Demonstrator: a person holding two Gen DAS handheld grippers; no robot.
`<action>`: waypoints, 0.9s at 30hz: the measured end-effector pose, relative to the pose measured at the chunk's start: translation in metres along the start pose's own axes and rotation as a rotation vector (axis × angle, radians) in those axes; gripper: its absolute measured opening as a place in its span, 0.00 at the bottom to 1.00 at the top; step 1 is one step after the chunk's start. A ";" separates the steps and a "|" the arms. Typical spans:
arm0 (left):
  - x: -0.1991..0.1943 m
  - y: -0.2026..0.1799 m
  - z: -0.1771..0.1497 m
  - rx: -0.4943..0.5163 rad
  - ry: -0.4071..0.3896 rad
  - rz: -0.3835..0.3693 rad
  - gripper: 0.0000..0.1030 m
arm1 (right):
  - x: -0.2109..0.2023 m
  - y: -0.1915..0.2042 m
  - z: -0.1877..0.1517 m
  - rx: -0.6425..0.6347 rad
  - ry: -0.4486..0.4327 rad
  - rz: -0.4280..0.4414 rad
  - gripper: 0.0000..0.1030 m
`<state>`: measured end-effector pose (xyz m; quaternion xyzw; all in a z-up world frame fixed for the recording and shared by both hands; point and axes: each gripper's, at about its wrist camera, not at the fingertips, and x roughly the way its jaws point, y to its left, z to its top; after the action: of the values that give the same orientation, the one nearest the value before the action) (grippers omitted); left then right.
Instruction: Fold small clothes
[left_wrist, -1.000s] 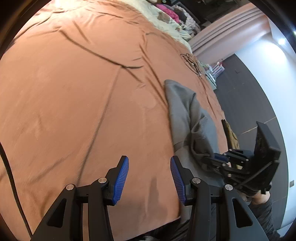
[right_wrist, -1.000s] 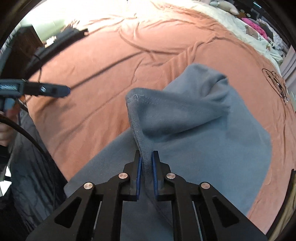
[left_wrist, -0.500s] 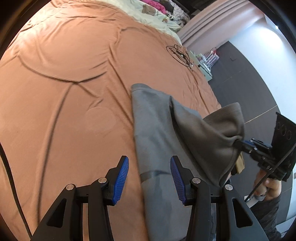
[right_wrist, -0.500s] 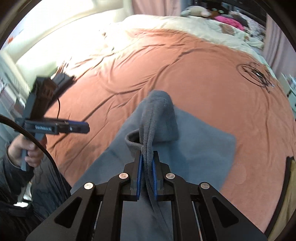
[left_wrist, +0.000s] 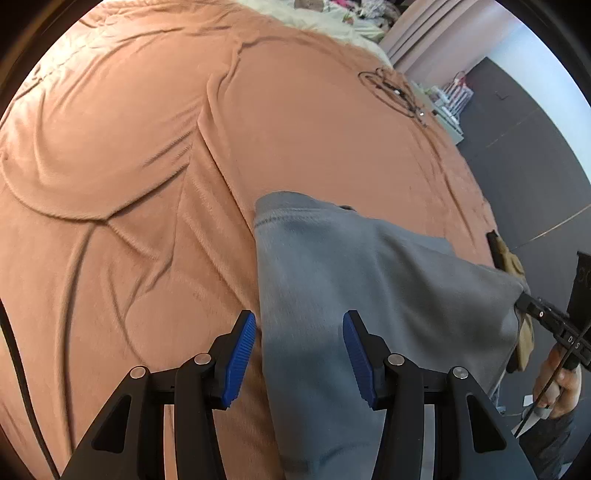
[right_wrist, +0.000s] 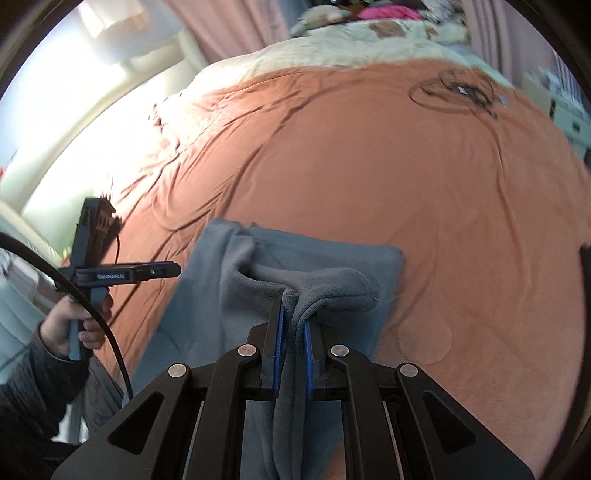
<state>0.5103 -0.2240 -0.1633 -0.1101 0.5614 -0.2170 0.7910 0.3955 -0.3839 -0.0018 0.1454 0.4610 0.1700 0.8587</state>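
A grey fleece garment (left_wrist: 351, 266) lies on the orange bed cover (left_wrist: 147, 147) near its front edge. My left gripper (left_wrist: 298, 325) hovers over the garment's left edge; its jaws are opening, the cloth lies below them and the pads do not press on it. My right gripper (right_wrist: 293, 317) is shut on a bunched fold of the grey garment (right_wrist: 332, 254) and holds it lifted above the flat part. In the left wrist view the right gripper (left_wrist: 546, 321) pulls the cloth taut at the far right. The left gripper (right_wrist: 147, 273) shows at the left of the right wrist view.
A black cable coil (left_wrist: 391, 88) lies on the far part of the bed cover (right_wrist: 406, 166). A cream blanket (right_wrist: 351, 40) and a pile of clothes (right_wrist: 384, 13) sit beyond it. A tan object (left_wrist: 509, 258) lies at the bed's right edge, beside dark floor (left_wrist: 524, 155).
The right gripper has carried the held fold to the right, drawing the garment out wider. The left gripper has moved right, from bare bed cover to over the garment's edge.
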 end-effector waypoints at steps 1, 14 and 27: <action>0.004 0.001 0.004 -0.001 0.007 0.005 0.50 | 0.003 -0.012 -0.002 0.025 -0.003 0.020 0.06; 0.026 0.007 0.033 -0.006 0.020 0.014 0.50 | 0.056 -0.116 -0.008 0.363 -0.008 0.370 0.66; 0.037 0.009 0.049 -0.001 -0.005 -0.002 0.43 | 0.090 -0.150 0.013 0.540 0.096 0.370 0.46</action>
<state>0.5682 -0.2369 -0.1815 -0.1115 0.5595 -0.2175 0.7920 0.4764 -0.4816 -0.1222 0.4411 0.4953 0.2015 0.7208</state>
